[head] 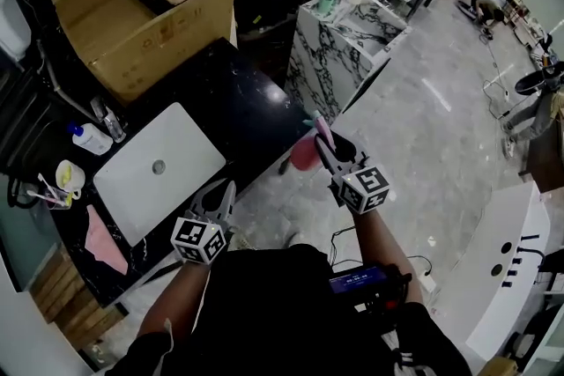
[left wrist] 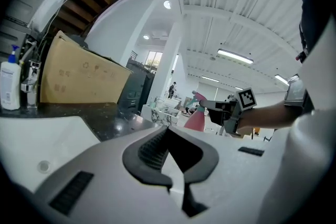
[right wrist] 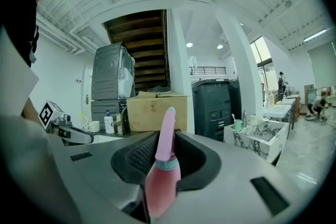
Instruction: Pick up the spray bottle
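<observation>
A pink spray bottle (head: 304,152) with a slim pale-pink top hangs over the grey floor, just off the black counter's edge. My right gripper (head: 324,145) is shut on it. In the right gripper view the bottle (right wrist: 164,176) stands upright between the dark pads, its neck sticking up past them. The left gripper view shows the same bottle (left wrist: 197,119) and the right gripper (left wrist: 210,106) from the side. My left gripper (head: 225,189) hovers at the counter's front edge beside the white sink. Its jaws (left wrist: 168,129) meet at the tips with nothing between them.
The black counter (head: 238,101) carries a white sink (head: 159,167), a faucet (head: 106,119), a white pump bottle (head: 91,138), a cup of toothbrushes (head: 69,179) and a pink cloth (head: 106,242). A cardboard box (head: 145,9) stands behind. A marble vanity (head: 352,40) stands to the right.
</observation>
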The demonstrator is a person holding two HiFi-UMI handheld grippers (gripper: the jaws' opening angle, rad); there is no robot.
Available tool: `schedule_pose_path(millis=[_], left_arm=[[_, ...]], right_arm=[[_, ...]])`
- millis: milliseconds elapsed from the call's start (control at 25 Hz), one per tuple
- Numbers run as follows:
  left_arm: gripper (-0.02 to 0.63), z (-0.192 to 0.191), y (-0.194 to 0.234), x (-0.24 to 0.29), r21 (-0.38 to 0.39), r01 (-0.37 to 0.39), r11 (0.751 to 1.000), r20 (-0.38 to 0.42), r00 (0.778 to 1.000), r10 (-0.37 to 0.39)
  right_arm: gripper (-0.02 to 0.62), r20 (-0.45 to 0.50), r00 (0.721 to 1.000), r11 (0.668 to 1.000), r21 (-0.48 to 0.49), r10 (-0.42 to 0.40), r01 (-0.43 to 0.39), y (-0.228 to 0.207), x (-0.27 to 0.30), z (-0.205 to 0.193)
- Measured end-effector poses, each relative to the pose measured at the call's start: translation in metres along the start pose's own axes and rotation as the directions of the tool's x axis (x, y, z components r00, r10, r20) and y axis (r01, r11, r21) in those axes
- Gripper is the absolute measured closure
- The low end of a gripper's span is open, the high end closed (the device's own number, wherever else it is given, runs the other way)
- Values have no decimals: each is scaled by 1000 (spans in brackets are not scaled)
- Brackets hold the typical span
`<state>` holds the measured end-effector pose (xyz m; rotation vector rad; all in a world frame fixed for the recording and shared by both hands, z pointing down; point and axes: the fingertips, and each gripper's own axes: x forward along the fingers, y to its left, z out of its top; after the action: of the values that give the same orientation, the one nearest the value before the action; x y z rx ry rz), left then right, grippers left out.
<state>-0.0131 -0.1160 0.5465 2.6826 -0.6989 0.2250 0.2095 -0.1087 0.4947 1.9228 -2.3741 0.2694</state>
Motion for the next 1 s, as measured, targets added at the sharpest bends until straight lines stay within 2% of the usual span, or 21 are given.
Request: schedule_pose_path(millis=[240,600,1000], left_arm=[[598,-2,-31,21,7,-13,1000,0,1000,13],[598,-20,-67,41,-3,-31,1000,-21,999,31],[598,-45,-117,72,7,-2,1000,-70,998,2]], right_arm=[[488,7,1000,1000,16,-26,26,-42,-48,-11],[488,1,999,996,79,-35,35,-78,-103,-46],[488,8,999,995,90,-47,46,-113,-156,-68]])
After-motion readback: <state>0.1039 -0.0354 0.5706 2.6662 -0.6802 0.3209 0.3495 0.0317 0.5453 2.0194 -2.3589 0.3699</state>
